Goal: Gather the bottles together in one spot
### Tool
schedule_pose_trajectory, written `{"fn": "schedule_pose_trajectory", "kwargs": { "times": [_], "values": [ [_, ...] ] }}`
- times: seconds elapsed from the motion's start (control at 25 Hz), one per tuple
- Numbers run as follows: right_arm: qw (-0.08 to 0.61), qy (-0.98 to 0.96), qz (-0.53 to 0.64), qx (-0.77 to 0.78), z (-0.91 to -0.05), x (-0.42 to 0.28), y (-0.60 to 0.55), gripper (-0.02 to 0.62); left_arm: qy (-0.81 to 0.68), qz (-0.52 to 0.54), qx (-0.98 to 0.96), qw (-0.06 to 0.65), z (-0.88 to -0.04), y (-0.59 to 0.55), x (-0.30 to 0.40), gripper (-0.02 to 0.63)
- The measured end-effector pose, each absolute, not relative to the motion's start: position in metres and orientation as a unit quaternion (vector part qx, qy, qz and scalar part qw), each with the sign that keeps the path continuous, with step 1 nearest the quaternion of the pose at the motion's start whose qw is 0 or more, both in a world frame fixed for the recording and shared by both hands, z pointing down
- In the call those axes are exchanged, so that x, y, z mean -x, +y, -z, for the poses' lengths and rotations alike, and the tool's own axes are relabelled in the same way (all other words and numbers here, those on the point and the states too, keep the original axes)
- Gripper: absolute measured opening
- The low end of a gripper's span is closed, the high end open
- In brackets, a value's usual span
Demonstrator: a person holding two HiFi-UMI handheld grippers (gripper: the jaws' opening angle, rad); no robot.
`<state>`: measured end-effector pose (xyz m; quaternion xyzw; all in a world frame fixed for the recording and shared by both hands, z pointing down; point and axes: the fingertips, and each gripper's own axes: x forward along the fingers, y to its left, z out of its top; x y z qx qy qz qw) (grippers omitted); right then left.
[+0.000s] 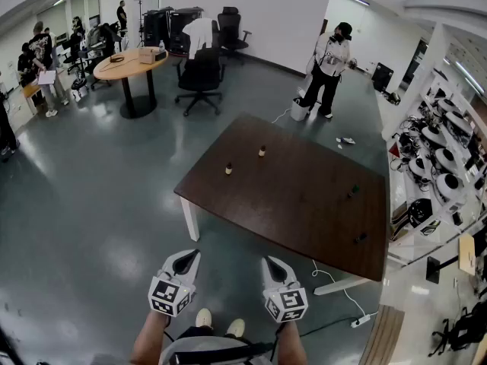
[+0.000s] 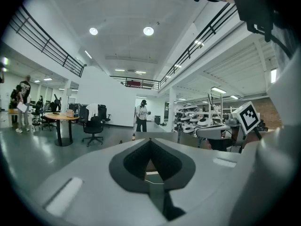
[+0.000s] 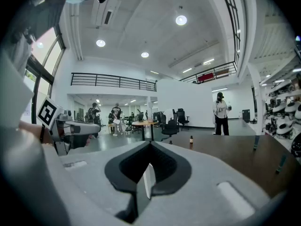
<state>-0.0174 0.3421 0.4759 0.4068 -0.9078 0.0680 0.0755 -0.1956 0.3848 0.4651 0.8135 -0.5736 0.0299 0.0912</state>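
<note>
At the bottom of the head view, the left gripper (image 1: pixel 186 258) and the right gripper (image 1: pixel 274 265) hang side by side over the floor, short of the desk (image 1: pixel 304 204). Both have their fingers pressed together on nothing, probably because no bottle is within reach. On the desk's upper left part stand the near brown bottle (image 1: pixel 228 169) and the far brown bottle (image 1: pixel 262 151), near each other but apart. Toward its right edge sit a lower dark item (image 1: pixel 360 239) and an upper dark item (image 1: pixel 351 192), too small to identify, perhaps bottles too. Nothing is gathered so far.
</note>
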Motion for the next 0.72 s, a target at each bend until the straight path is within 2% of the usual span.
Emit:
{"fn": "schedule_pose_trajectory", "kwargs": {
  "times": [0.72],
  "values": [
    [0.074, -0.907, -0.081, -0.407, -0.477, 0.042, 0.338, 0.002, -0.561, -0.035, -0.822, 0.09, -0.467, 0.376, 0.216, 0.001]
  ]
}}
